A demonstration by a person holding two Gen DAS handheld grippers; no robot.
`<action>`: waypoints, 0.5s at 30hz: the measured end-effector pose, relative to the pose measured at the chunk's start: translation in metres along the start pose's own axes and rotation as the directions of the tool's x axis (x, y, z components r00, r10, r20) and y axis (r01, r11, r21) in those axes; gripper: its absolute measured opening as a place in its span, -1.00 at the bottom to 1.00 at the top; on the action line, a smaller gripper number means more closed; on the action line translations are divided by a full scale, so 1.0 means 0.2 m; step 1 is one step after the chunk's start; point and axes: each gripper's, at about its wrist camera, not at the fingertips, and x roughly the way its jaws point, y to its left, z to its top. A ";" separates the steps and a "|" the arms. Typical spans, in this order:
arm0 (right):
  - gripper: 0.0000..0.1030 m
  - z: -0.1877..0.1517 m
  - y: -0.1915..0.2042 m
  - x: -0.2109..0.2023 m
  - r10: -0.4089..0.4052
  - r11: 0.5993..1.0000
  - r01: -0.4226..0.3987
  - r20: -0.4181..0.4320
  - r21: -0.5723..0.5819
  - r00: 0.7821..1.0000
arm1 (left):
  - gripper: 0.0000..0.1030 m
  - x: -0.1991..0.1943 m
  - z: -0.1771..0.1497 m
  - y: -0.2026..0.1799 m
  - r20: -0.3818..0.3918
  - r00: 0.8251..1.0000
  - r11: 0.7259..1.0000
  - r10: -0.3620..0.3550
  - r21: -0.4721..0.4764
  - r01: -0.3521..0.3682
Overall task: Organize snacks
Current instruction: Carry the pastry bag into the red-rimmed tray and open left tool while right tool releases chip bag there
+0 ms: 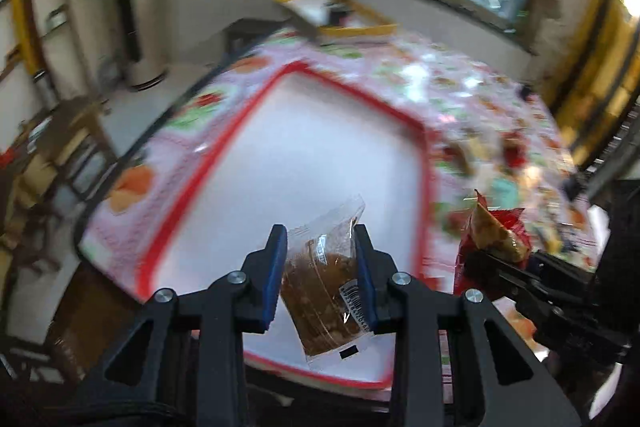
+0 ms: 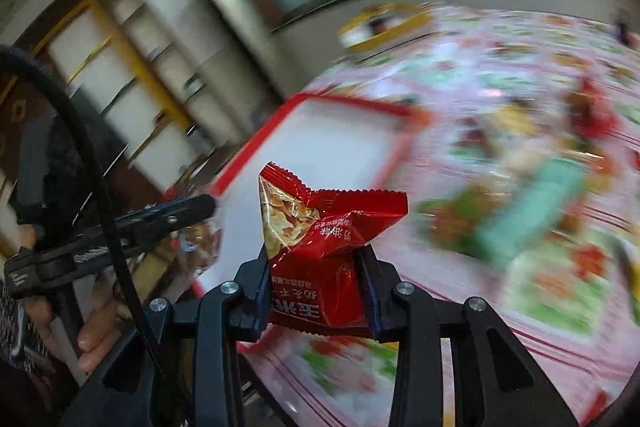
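left gripper (image 1: 320, 259): clamped on a clear packet (image 1: 326, 283) of brown snack, held above the near edge of the red-rimmed tray (image 1: 224, 155).
right gripper (image 2: 318, 279): clamped on a red packet (image 2: 320, 247), tray ahead and to its left.
loose snacks (image 2: 520, 211): on the flowered tablecloth (image 2: 560, 307), right of it.
risk: thin crinkly wrappers may slip; blurred views suggest fast motion, so a drop could miss the tray.

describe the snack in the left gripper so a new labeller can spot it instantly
Start at the white tray with the red rim on the floral tablecloth. Just above its near end, the left gripper pinches a clear packet with brown filling. It is transparent with a barcode, unlike the opaque red packet in the right gripper.
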 end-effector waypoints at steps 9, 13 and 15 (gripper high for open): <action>-0.28 0.03 0.21 0.36 -0.051 0.991 0.037 -0.111 -0.130 0.993 | -0.33 0.12 -0.01 0.17 -0.072 0.997 0.997 0.005 -0.076 -0.010; -0.25 -0.02 0.21 0.39 -0.089 0.986 0.068 -0.135 -0.152 0.987 | -0.31 0.16 -0.01 0.19 -0.109 0.994 0.996 -0.003 -0.092 -0.007; -0.22 -0.03 0.20 0.42 -0.109 0.984 0.086 -0.149 -0.154 0.983 | -0.25 0.17 -0.01 0.20 -0.111 0.994 0.995 -0.008 -0.101 -0.003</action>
